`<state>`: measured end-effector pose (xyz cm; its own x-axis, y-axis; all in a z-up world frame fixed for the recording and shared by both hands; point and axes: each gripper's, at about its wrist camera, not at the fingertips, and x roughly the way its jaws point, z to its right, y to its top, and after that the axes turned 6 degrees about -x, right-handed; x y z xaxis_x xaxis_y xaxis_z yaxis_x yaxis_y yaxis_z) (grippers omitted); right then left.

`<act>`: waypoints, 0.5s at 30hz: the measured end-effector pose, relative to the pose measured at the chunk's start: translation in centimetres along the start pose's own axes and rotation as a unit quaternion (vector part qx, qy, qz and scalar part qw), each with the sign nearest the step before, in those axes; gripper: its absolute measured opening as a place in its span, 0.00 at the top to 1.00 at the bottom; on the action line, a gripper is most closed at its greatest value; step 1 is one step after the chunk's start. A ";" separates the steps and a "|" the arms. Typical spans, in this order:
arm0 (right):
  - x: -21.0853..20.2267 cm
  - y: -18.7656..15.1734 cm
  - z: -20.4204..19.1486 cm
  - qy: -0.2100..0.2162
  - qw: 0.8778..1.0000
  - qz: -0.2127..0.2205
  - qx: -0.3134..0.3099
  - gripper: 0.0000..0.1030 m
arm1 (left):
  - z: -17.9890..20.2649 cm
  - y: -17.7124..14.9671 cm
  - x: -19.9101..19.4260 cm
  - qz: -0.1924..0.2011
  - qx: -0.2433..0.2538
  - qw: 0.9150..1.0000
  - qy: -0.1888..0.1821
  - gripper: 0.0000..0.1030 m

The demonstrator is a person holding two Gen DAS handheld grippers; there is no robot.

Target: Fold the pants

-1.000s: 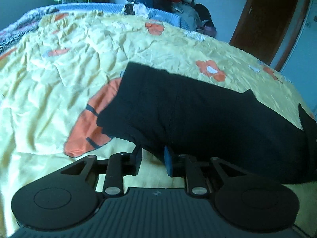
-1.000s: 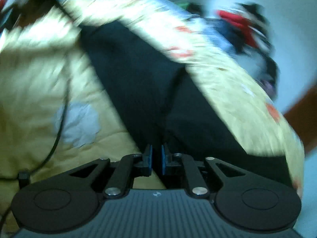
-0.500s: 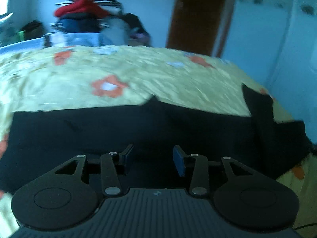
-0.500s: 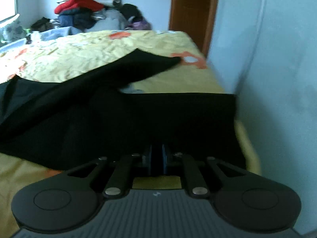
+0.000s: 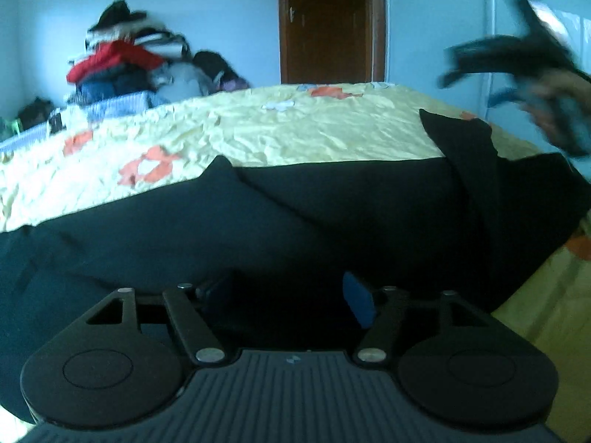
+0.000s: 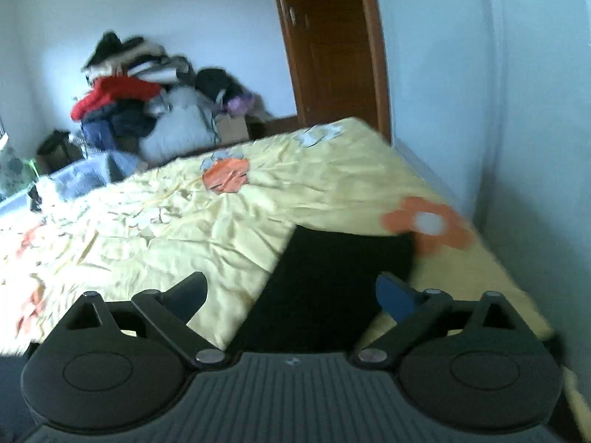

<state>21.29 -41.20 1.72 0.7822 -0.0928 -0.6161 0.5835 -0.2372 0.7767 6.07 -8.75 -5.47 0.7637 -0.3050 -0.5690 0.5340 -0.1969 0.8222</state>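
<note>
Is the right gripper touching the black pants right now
Cannot tell. In the right wrist view the right gripper is wide open above the pants; neither contact nor gap shows plainly.

Wall (image 6: 517,110) hems bed (image 6: 184,221); clothes pile (image 6: 122,103) beyond

R hand-held gripper (image 5: 524,74) motion-blurred; pants (image 5: 258,229) cropped.

pale blue walls (image 6: 461,55), brown door (image 5: 327,22), yellow flowered bed (image 6: 258,199).
</note>
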 end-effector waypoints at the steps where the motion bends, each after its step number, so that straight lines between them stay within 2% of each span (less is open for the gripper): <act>1: 2.1 0.8 -1.1 -0.032 0.999 -0.019 -0.013 0.04 | -0.1 0.0 0.0 0.000 -0.003 1.000 -0.002 0.30; 4: 6.2 1.0 -2.6 -0.111 0.991 -0.065 -0.037 0.04 | -0.9 0.1 0.4 -0.005 -0.025 0.999 -0.019 0.28; 6: 7.8 0.7 -2.2 -0.129 0.988 -0.076 -0.037 0.04 | -1.2 0.2 0.4 -0.006 -0.030 0.999 -0.028 0.25; 8: 9.1 0.6 -2.1 -0.124 0.988 -0.076 -0.042 0.09 | -1.1 0.2 0.6 -0.009 -0.028 0.999 -0.039 0.16; 9: 9.7 0.5 -2.0 -0.125 0.988 -0.083 -0.039 0.33 | -1.1 0.2 0.7 -0.011 -0.026 0.999 -0.044 0.14; 11: 9.5 0.4 -1.1 -0.108 0.991 -0.077 -0.015 0.57 | -1.0 0.2 0.7 -0.014 -0.023 0.998 -0.051 0.08; 12: 9.3 0.5 -0.7 -0.107 0.991 -0.073 -0.011 0.75 | -0.9 0.2 0.8 -0.015 -0.020 0.998 -0.054 0.07; 14: 8.2 0.6 0.5 -0.092 0.994 -0.057 0.011 0.93 | -0.9 0.1 0.8 -0.015 -0.020 0.998 -0.054 0.07; 15: 7.1 0.5 1.3 -0.079 0.996 -0.039 0.030 0.94 | -0.9 0.1 0.8 -0.015 -0.020 0.998 -0.055 0.07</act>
<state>26.84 -43.25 -2.47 0.6885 -0.2214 -0.6906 0.6229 -0.3074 0.7194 7.06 -8.15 -5.83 0.7038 -0.4001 -0.5870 0.5724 -0.1701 0.8022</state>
